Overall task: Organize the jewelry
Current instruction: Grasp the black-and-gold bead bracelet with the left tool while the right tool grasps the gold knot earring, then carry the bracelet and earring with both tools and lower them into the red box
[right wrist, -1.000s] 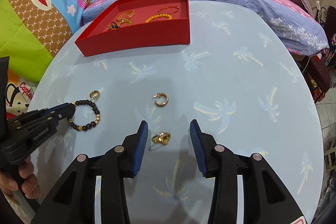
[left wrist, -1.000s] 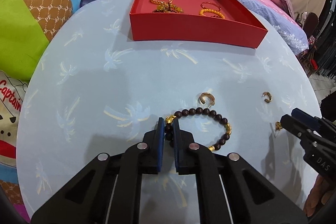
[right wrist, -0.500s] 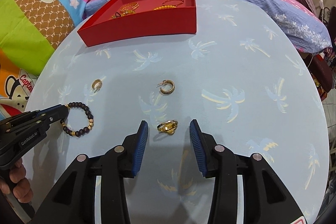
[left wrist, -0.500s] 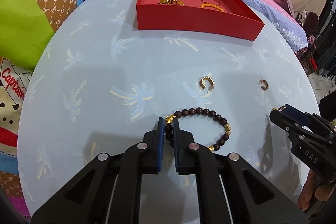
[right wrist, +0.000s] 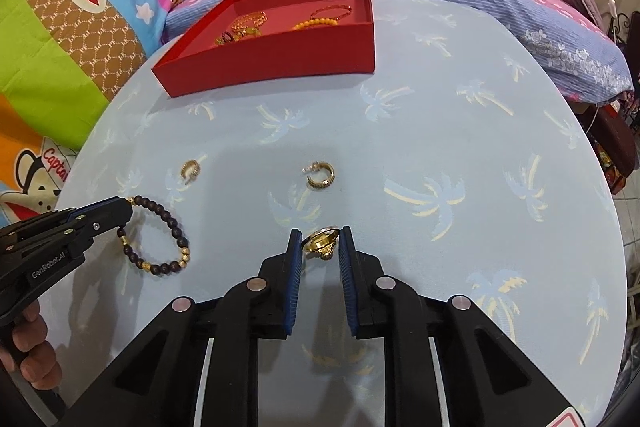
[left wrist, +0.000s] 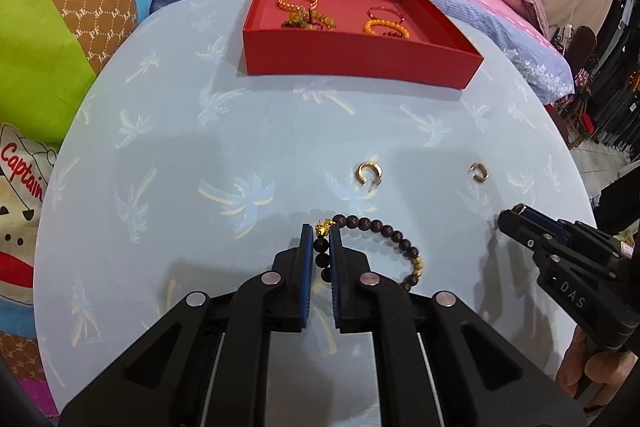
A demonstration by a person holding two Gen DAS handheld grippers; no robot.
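So you've got the round table [left wrist: 168, 155] with that pale blue palm-tree cloth filling most of both views, cartoon monkey bedding [right wrist: 80, 7] off to the left behind it. Red tray [left wrist: 360, 57] sits at the far side of the table, already holding a gold chain bracelet [left wrist: 298, 2], an orange bead bracelet [left wrist: 386, 28] and a thin reddish bangle [left wrist: 384, 13], plus a small tangle of bits I can't make out.

Your left gripper [left wrist: 321, 239] is nearly closed, its blue pads pinching the dark bead bracelet [left wrist: 384, 231] right by its gold charm. The rest of the loop trails off to the right, and from the right wrist view it looks low over the cloth, but I can't tell if it's touching.

Your right gripper [right wrist: 320, 243] is partly closed around the gold ring [right wrist: 320, 242], both pads right up against its sides, ring tilted between them. Whether it's off the table, can't tell.

Two gold hoop earrings lie loose on the cloth between the grippers and the tray: one [right wrist: 321, 175] ahead of your right gripper, the other [left wrist: 369, 174] just past the bead bracelet, well apart from each other.
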